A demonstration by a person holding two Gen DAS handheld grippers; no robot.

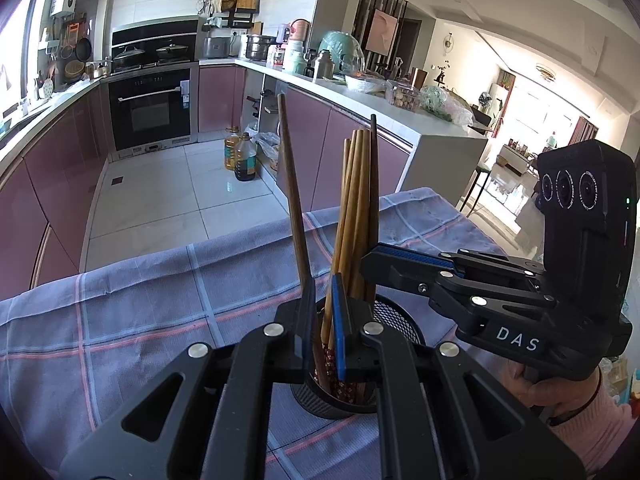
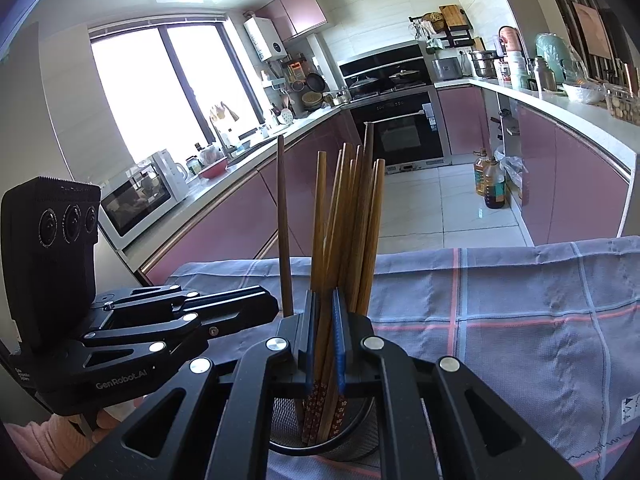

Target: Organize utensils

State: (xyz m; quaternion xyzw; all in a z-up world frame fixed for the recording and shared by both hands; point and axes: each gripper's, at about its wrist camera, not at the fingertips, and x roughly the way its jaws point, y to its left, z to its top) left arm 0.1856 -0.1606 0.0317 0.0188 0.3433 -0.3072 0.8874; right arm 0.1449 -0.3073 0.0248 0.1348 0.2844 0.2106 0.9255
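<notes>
- Standing in a black mesh holder (image 1: 394,320) on the checked cloth (image 1: 140,312) – a bundle of wooden chopsticks (image 2: 352,216).
- Left gripper (image 1: 322,328) pinches one dark chopstick (image 1: 294,200).
- Right gripper (image 2: 325,340) pinches a chopstick in the bundle.

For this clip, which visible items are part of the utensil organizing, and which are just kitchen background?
Part of the job:
- chopsticks, standing bundled in the holder
- mesh holder on the checked cloth
- left gripper
- right gripper

Background:
- oil bottles on the floor
- oven
- microwave
- steel pot
</notes>
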